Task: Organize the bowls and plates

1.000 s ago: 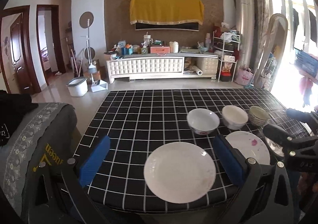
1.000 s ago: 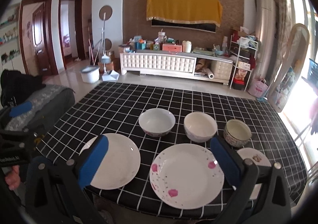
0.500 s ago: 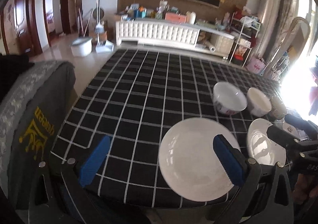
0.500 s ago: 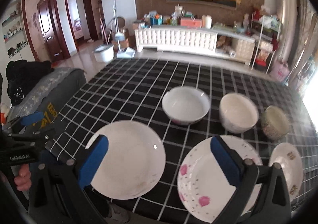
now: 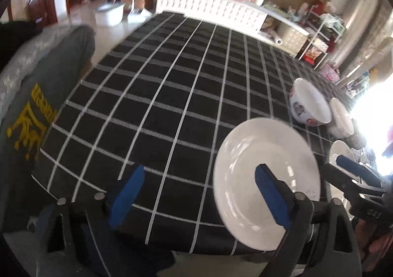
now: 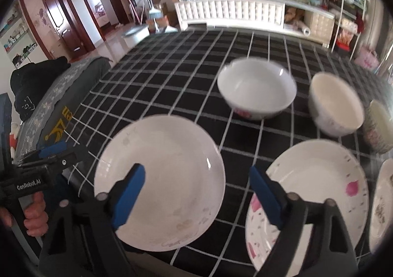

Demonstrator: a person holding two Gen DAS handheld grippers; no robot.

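1. Right wrist view: the left gripper [image 6: 52,151] carries the white writing "GenRobot.AI" on its black body; a grey cover [image 6: 49,114] left of the white plate [image 6: 159,178] bears yellow letters I cannot read.
2. Both cameras are lower and nearer to the white plate than one second before.
3. The jaws of the left gripper and the right gripper [image 6: 196,193] have just been closing, yet stand wide, with nothing pressed between them.
4. The flowered plate [image 6: 312,186] lies just right of the white plate, and the bowl [image 6: 256,87] behind it.
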